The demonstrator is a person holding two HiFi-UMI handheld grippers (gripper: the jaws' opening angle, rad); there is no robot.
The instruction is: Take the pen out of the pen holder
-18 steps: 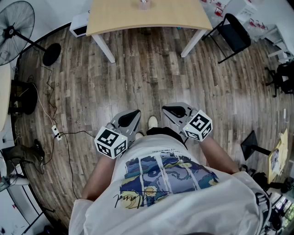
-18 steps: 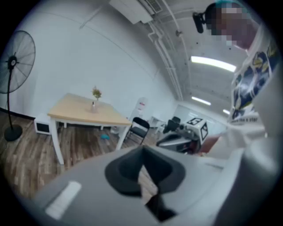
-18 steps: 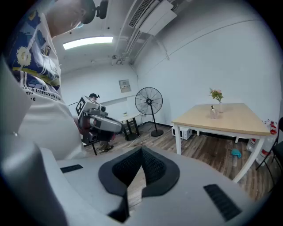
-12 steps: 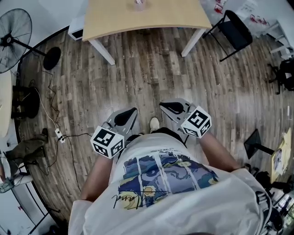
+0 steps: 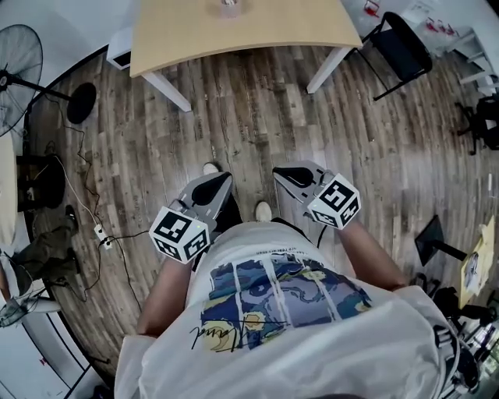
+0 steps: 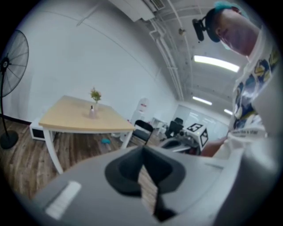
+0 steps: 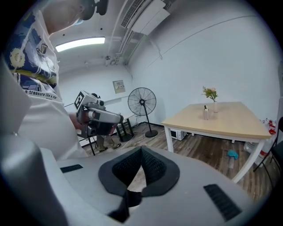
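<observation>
Head view: A person stands on the wood floor [image 5: 257,117] with both tools held close to the torso, pointing toward the far side. The left gripper [image 5: 218,181] is on the left and the right gripper [image 5: 282,172] on the right, near each other but apart, both well short of the bench [image 5: 234,35]. The bench, light-topped with white legs, stands at the far edge of the view. A small item [image 5: 228,6] sits on it at the far middle. It may be the pen holder, but it is too small to confirm, and any pen in it cannot be made out. A standing fan [image 5: 19,62] is at the far left and a black chair [image 5: 401,47] at the far right, beside the bench.

Left gripper view: The jaws are closed, tips meeting, with nothing held between them. Only floor shows through the narrow wedge behind the tips. The bench lies far ahead to the left, carrying the small item next to a flower sprig [image 6: 95,95]. The other tool shows at the right.

Right gripper view: The jaws are likewise closed tip to tip and empty. The bench stands far off at the right, the fan beyond it at centre, and the other tool at the left.
</observation>
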